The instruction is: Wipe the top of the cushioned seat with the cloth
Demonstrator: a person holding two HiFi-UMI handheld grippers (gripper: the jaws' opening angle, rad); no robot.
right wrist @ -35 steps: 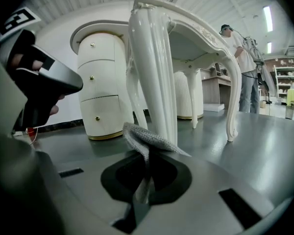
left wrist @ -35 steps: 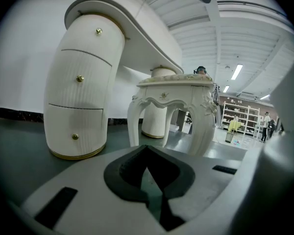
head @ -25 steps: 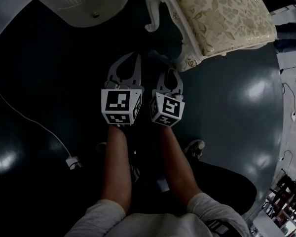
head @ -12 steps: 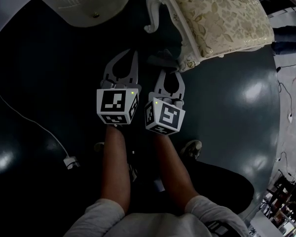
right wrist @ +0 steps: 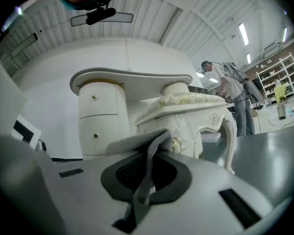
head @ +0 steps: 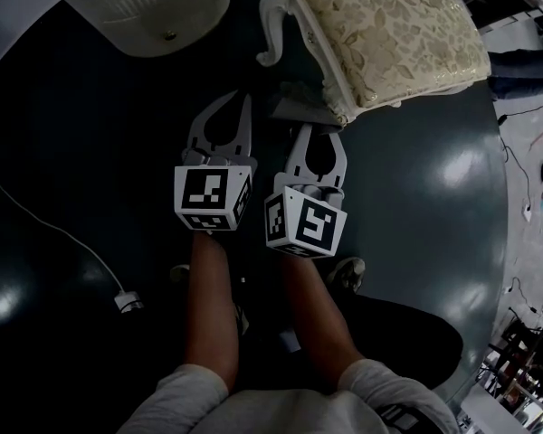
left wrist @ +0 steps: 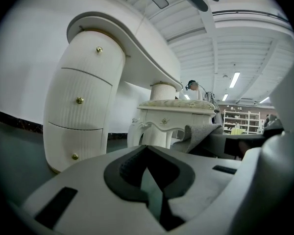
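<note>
1. Floor (head: pixel 416 197): dark and glossy; it carries every item below.

2. Dresser (head: pixel 154 7): white, rounded, with brass knobs. It stands at the upper left of the head view, ahead and left of both grippers.

3. Seat (head: pixel 389 34): a white carved frame with a floral cushion on top. It stands at the upper right of the head view, ahead and right of both grippers. The cushion top is bare. In the right gripper view the seat (right wrist: pixel 186 106) rises above the jaw line.

4. Left gripper (head: pixel 242 98): held low over the floor, pointing toward the gap between dresser and seat. In the left gripper view its jaw tips (left wrist: pixel 147 147) meet, and nothing lies between them.

5. Right gripper (head: pixel 315 127): just beside the left gripper and pointing at the near corner of the seat. Its jaws are clamped on the cloth.

6. Cloth (head: pixel 299 108): grey knit. It projects forward of the right jaw tips as a folded flap (right wrist: pixel 137 143). It lies just beside the seat's near corner and clear of the cushion top. Contact with the frame cannot be confirmed.

7. Cable (head: pixel 63 233): white, lying on the floor well left of the grippers.
</note>
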